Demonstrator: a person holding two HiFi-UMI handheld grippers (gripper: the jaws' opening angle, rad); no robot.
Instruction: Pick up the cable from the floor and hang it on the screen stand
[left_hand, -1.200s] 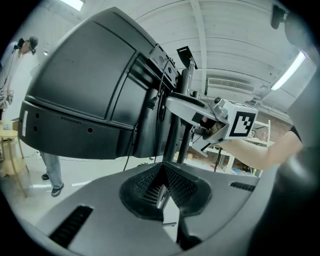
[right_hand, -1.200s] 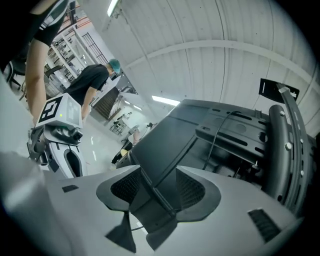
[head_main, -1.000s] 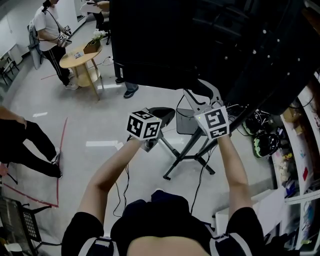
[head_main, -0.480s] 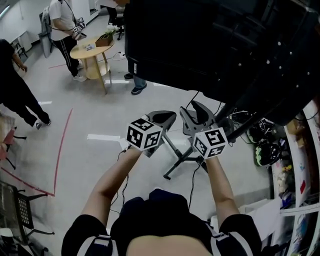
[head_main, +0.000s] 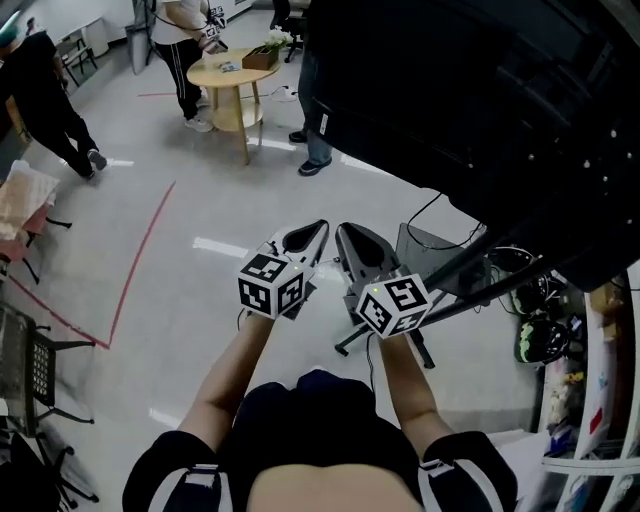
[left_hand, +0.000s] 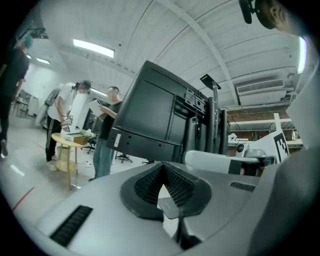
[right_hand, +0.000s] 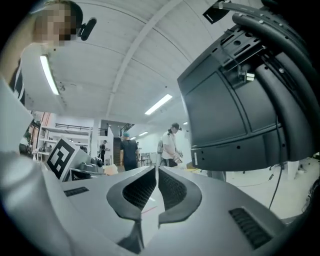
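Head view showed my left gripper (head_main: 312, 232) pinched, right gripper (head_main: 350, 238) just narrowed — both empty, idling, I judged, nine o'clock of the screen stand (head_main: 455, 300).

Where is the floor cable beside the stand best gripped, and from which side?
Probably an outer loop of the cable, from above, pinching across the strand: it lies in loose loops on the floor, with the stand bars beside it and the screen overhanging beyond.
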